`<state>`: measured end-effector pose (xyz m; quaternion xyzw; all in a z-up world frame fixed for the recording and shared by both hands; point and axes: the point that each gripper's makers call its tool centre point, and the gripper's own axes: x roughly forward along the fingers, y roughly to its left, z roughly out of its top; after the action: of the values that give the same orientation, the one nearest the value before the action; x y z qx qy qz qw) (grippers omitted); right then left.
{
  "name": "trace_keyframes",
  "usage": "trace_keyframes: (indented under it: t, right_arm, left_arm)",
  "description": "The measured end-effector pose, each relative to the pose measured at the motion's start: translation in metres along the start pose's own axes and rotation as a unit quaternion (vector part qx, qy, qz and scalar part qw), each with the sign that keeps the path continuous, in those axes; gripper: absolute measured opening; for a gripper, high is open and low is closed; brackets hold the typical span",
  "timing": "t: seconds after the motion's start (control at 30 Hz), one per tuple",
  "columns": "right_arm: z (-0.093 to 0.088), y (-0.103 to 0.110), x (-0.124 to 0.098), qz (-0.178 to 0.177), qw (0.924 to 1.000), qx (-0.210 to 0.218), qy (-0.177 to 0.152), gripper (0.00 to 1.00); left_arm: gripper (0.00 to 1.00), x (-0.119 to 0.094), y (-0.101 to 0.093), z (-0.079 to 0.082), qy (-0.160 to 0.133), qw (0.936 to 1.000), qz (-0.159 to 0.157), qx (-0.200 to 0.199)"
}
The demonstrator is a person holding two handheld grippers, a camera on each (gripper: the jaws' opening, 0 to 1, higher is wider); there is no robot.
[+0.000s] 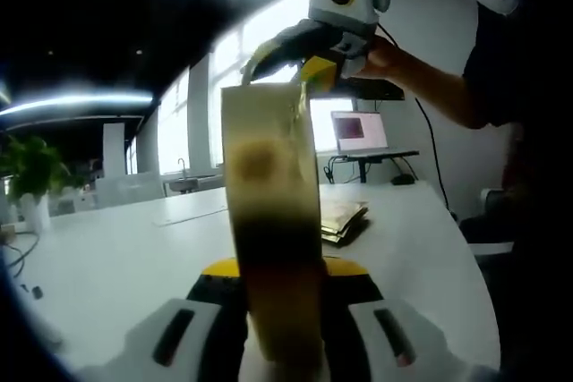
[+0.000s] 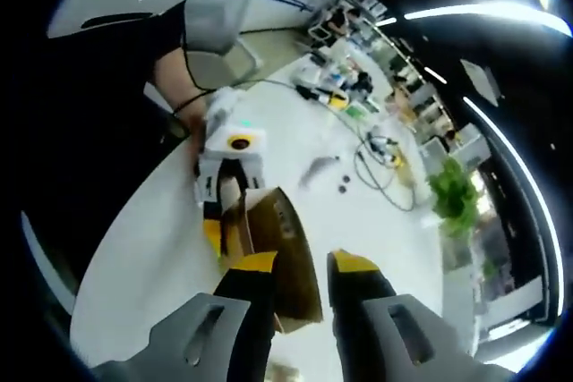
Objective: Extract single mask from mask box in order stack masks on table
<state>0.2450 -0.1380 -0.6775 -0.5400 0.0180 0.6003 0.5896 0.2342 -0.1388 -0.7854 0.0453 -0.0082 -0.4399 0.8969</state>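
Observation:
A tall brown mask box (image 1: 269,221) stands upright in the middle of the left gripper view, with my left gripper (image 1: 285,270) shut on its lower part. My right gripper (image 1: 291,71), held by a hand, hangs over the box's top edge with its jaws a little apart. In the right gripper view the box (image 2: 285,248) lies just ahead of the right gripper (image 2: 304,266), whose yellow-tipped jaws stand narrowly open with nothing between them. The left gripper (image 2: 222,221) grips the box from the far side. A small stack of masks (image 1: 342,219) rests on the white table (image 1: 134,257).
A laptop (image 1: 358,131) with cables sits on a stand behind the table. A potted plant (image 1: 31,172) stands at the left; the same plant (image 2: 452,190) shows near cables and small items (image 2: 376,145) at the table's far end. A person stands close at the right.

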Motion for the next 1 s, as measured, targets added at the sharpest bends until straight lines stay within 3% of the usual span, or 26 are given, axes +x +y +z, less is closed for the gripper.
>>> trace_keyframes:
  t: [0.5, 1.0]
  right_arm:
    - [-0.0091, 0.0072, 0.0076, 0.014, 0.9982, -0.046, 0.035, 0.14]
    - [-0.0046, 0.0062, 0.0045, 0.006, 0.9982, -0.051, 0.030, 0.13]
  left_arm:
    - [0.32, 0.0002, -0.0010, 0.0010, -0.002, 1.0000, 0.000, -0.001]
    - [0.32, -0.0003, -0.0006, 0.0009, -0.002, 1.0000, 0.000, -0.001]
